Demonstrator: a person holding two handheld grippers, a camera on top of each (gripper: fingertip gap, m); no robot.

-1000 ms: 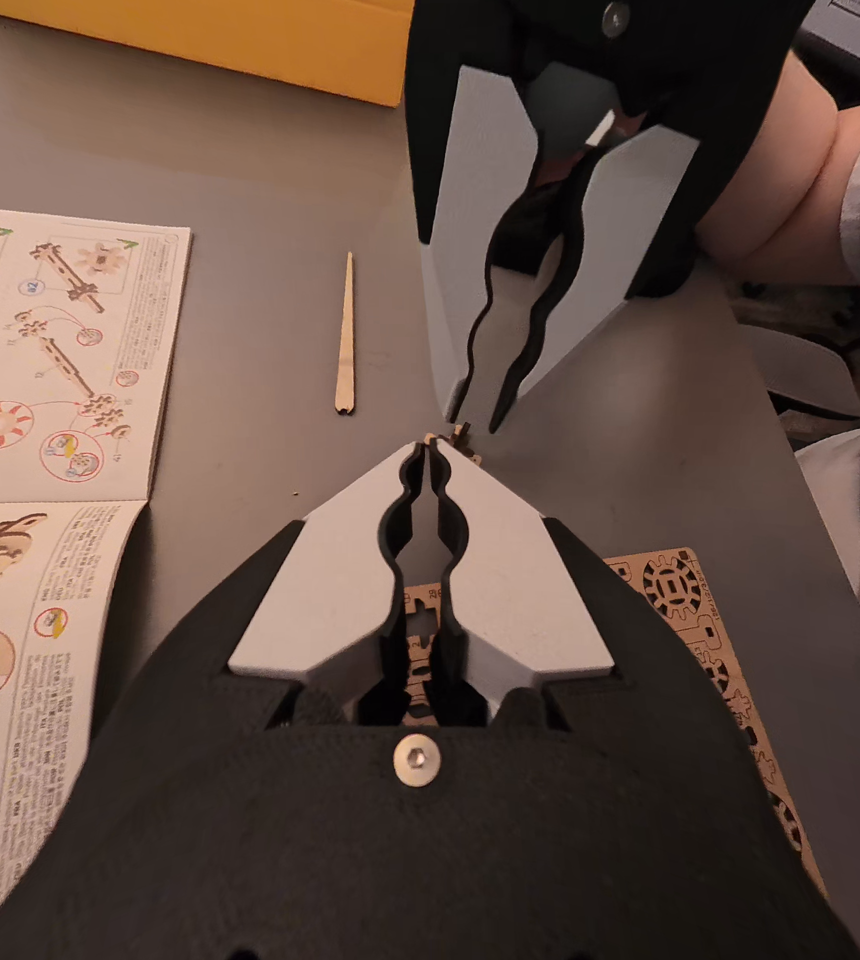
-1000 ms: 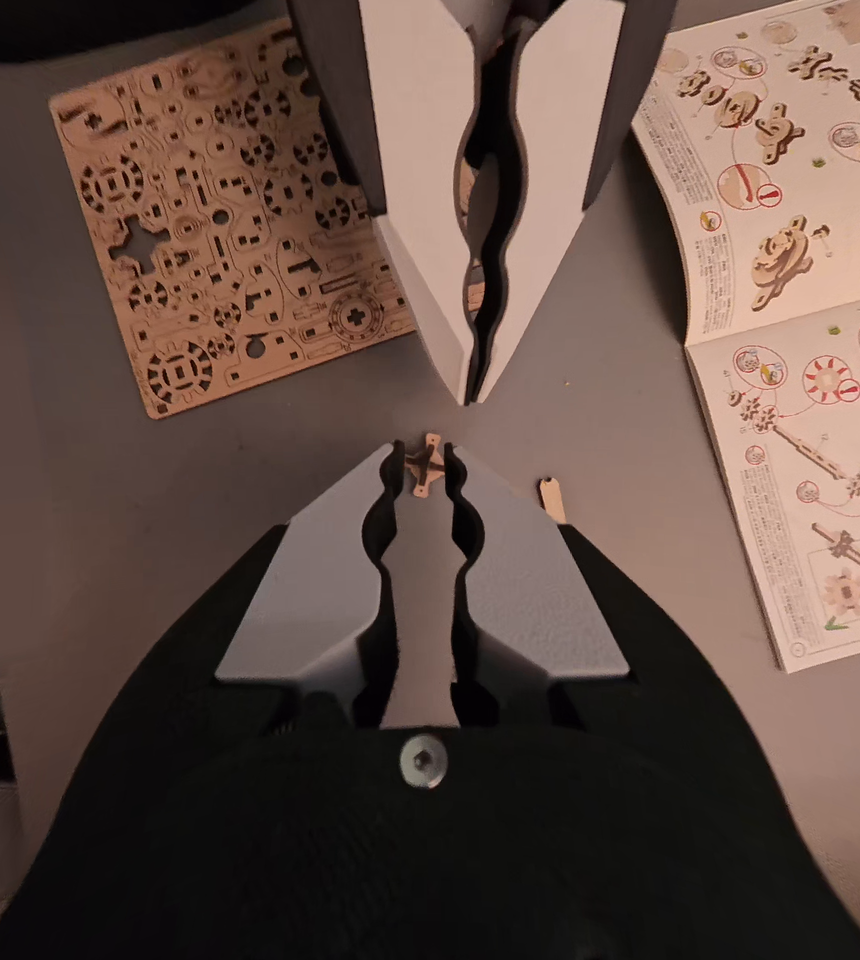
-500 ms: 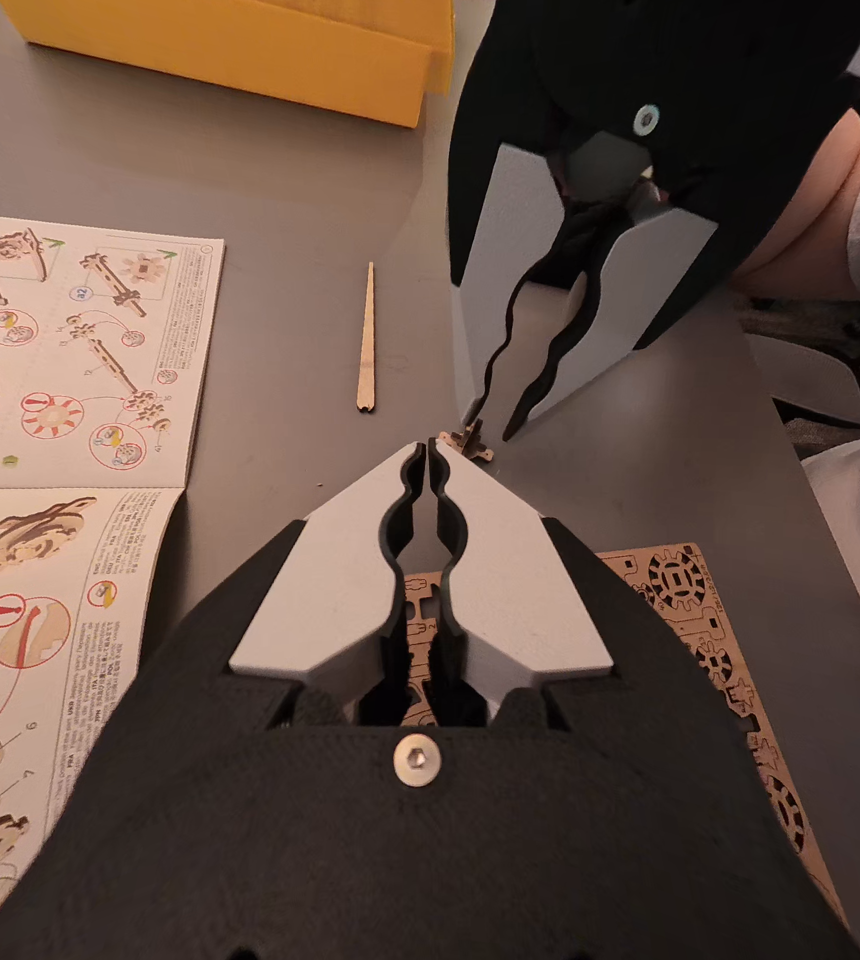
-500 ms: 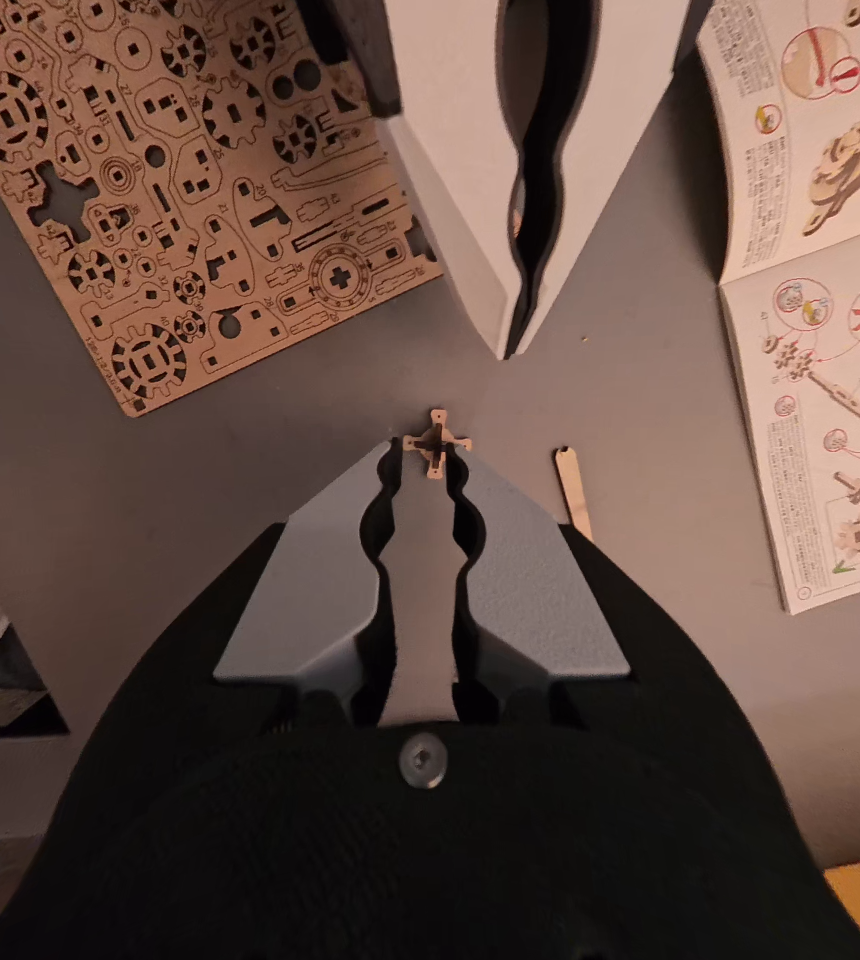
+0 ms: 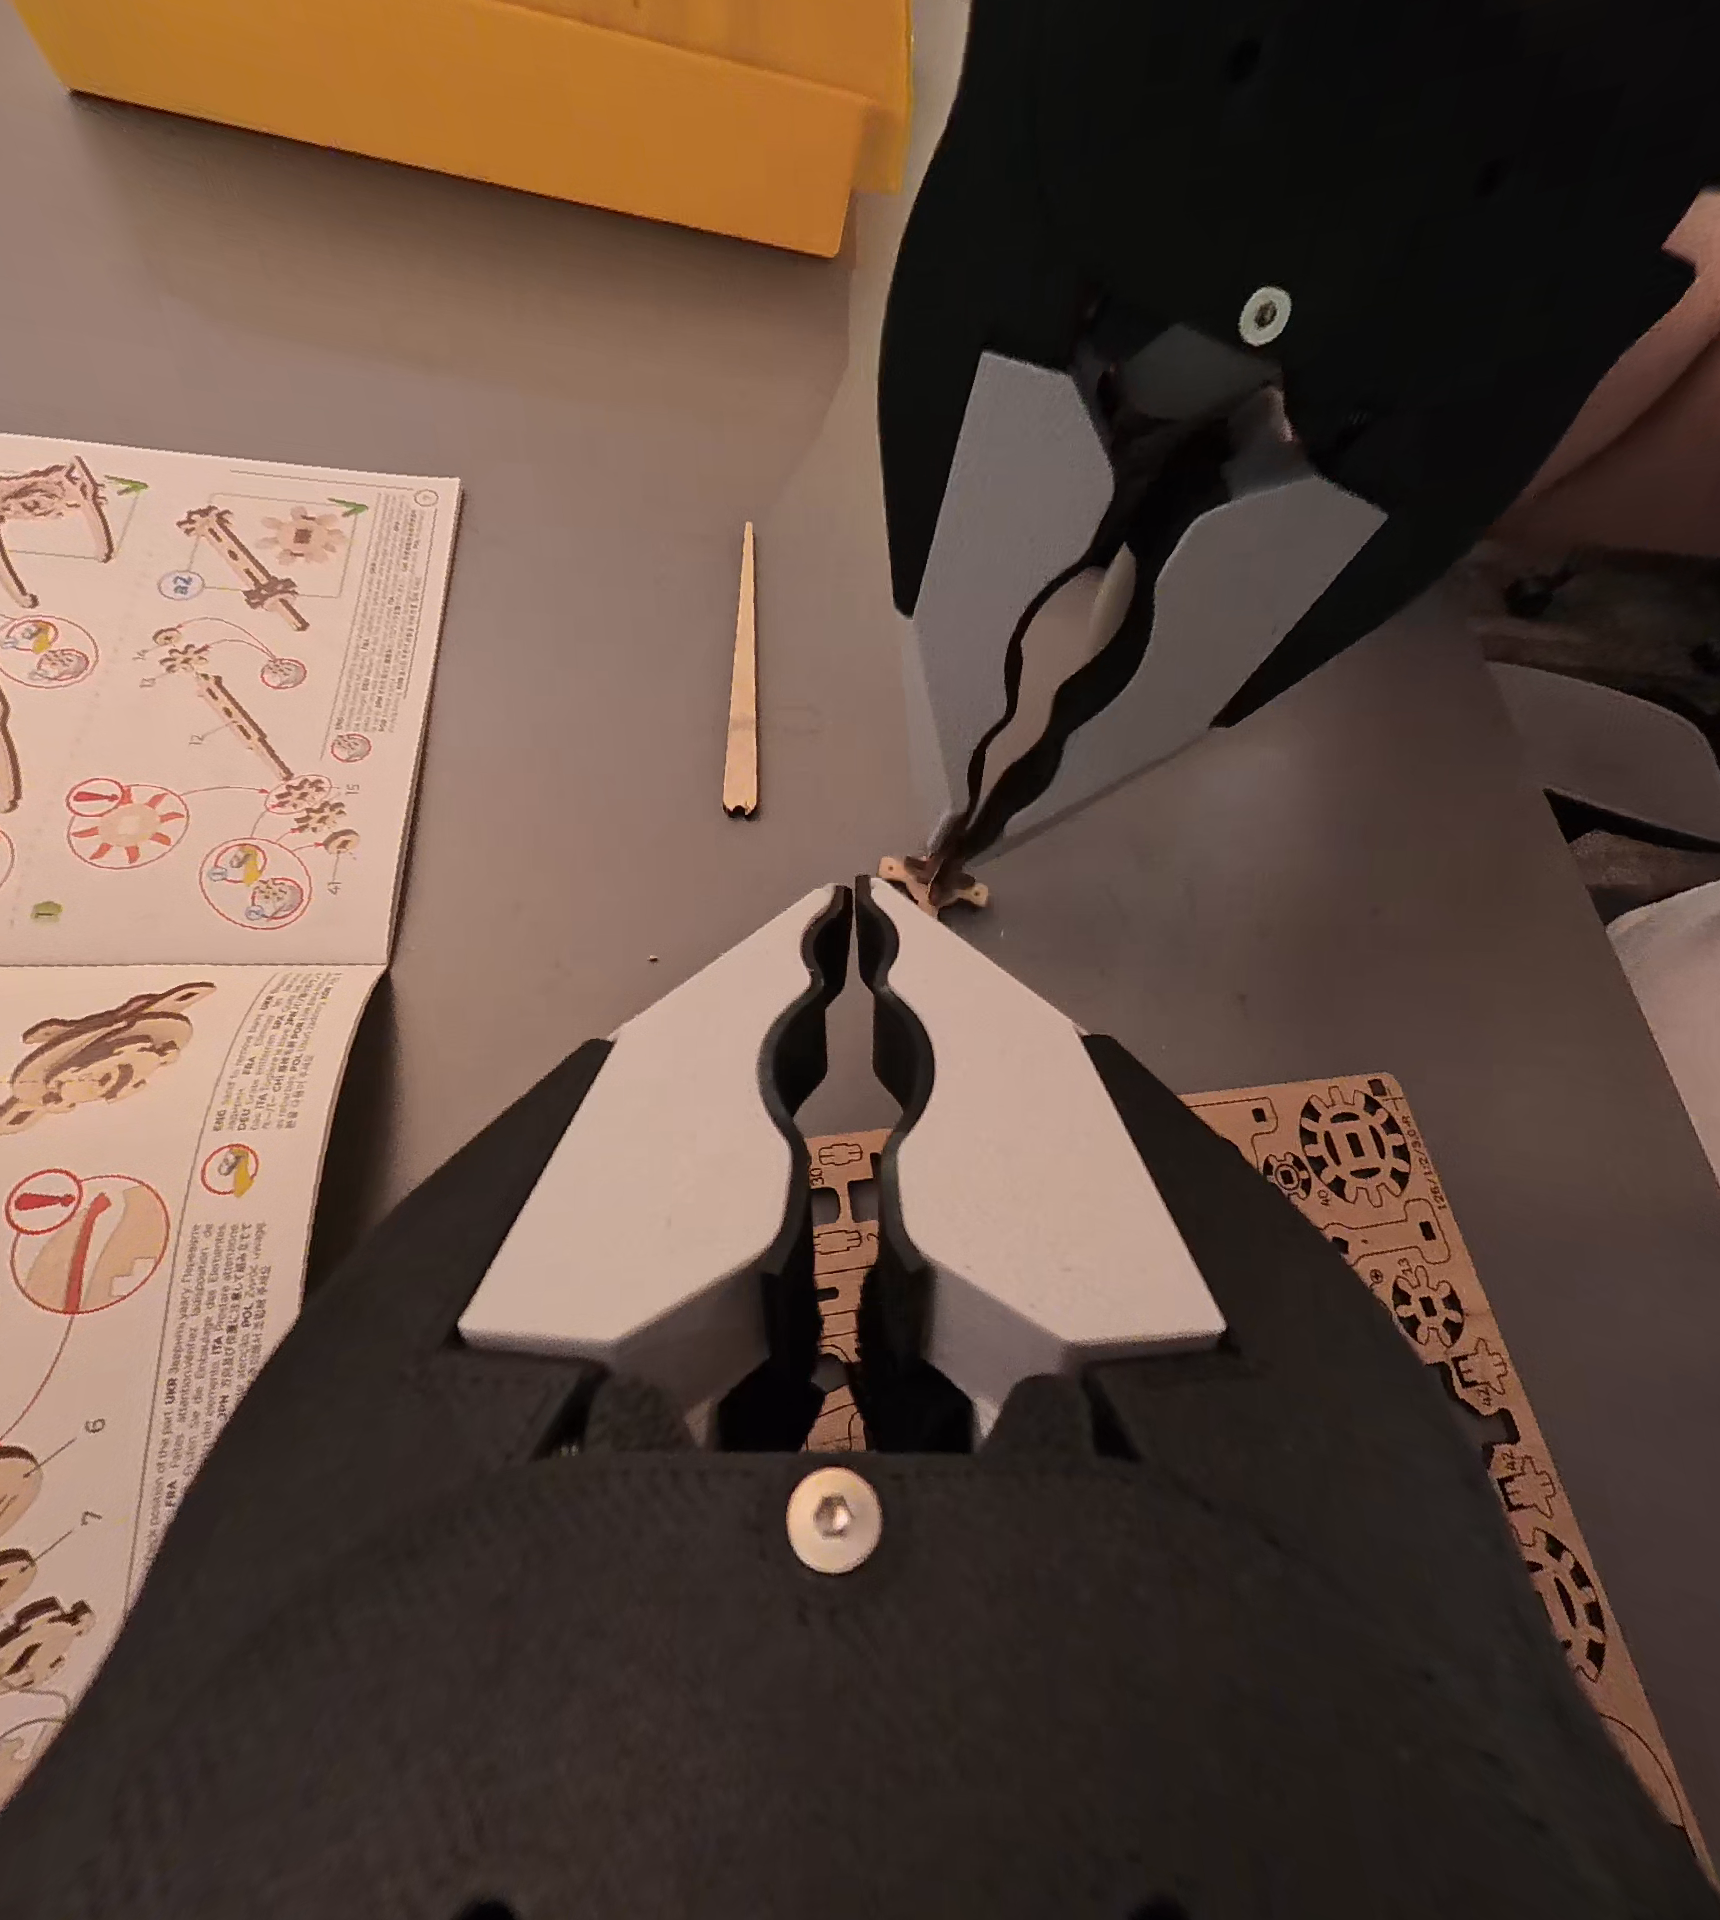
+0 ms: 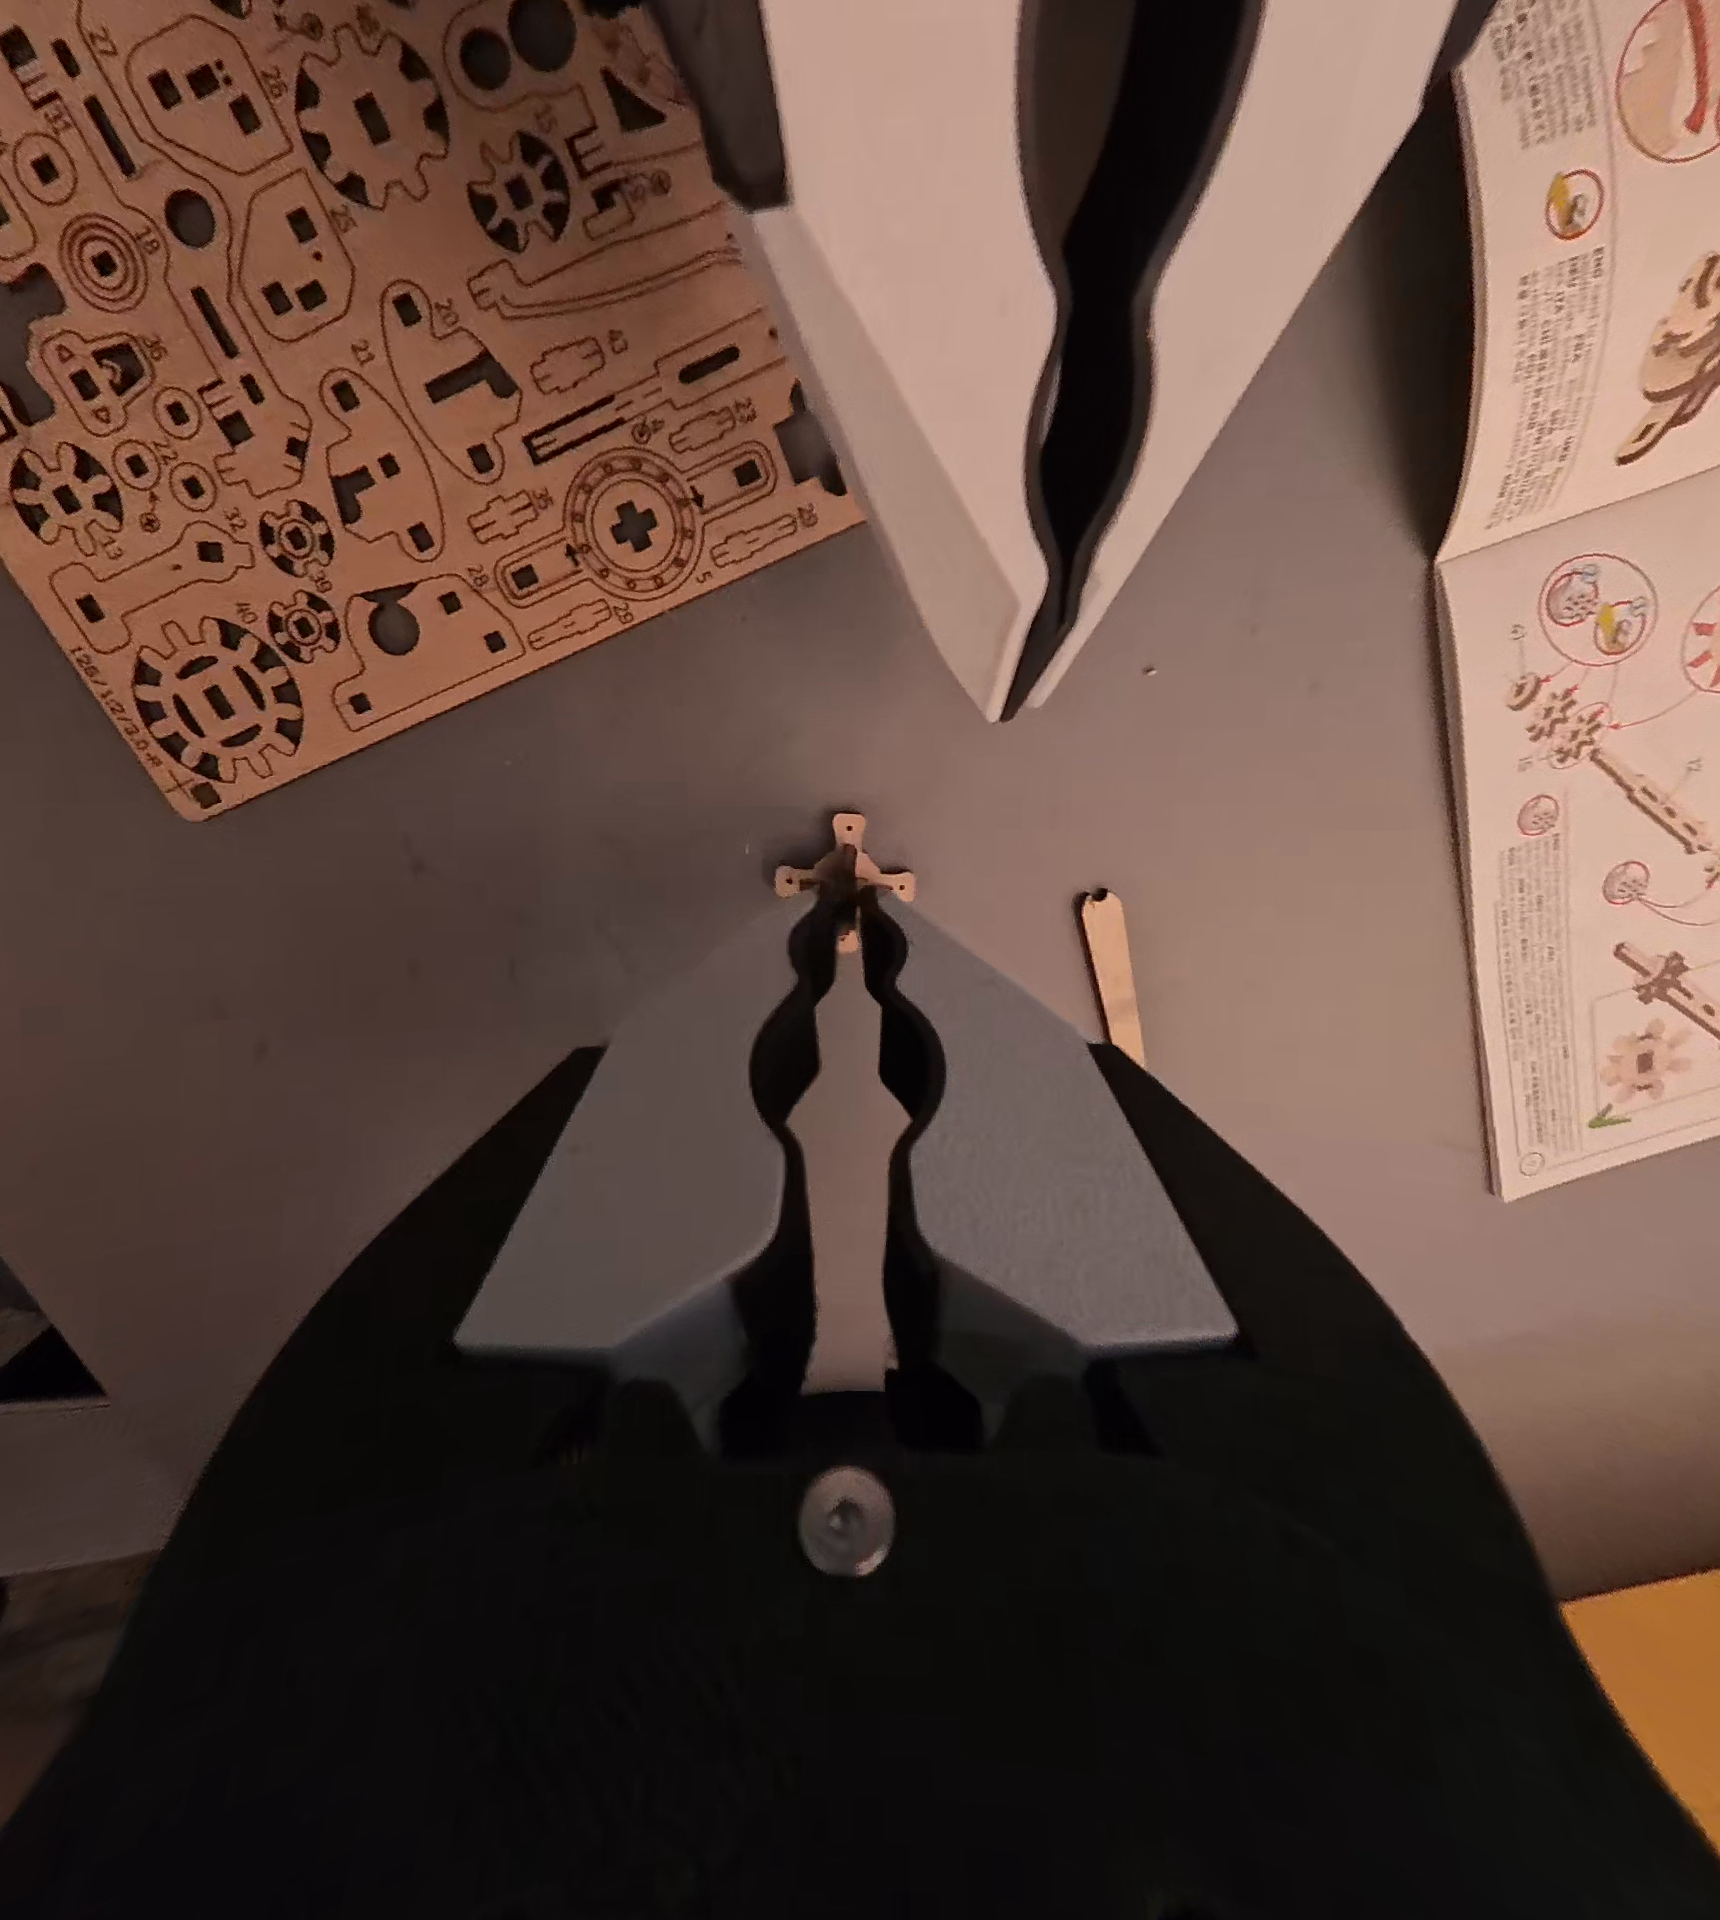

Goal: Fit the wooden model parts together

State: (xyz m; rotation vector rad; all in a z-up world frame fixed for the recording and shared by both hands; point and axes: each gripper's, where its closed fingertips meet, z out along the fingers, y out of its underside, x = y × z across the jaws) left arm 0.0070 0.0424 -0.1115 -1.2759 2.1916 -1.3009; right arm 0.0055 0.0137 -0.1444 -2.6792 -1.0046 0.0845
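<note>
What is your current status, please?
Right gripper shut on small cross-shaped wooden piece. Left gripper shut, empty, just short of it. Nothing between.

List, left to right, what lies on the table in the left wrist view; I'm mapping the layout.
Instruction booklet → wooden stick → small cross-shaped part held by the right hand-held gripper → cut-out parts sheet.
</note>
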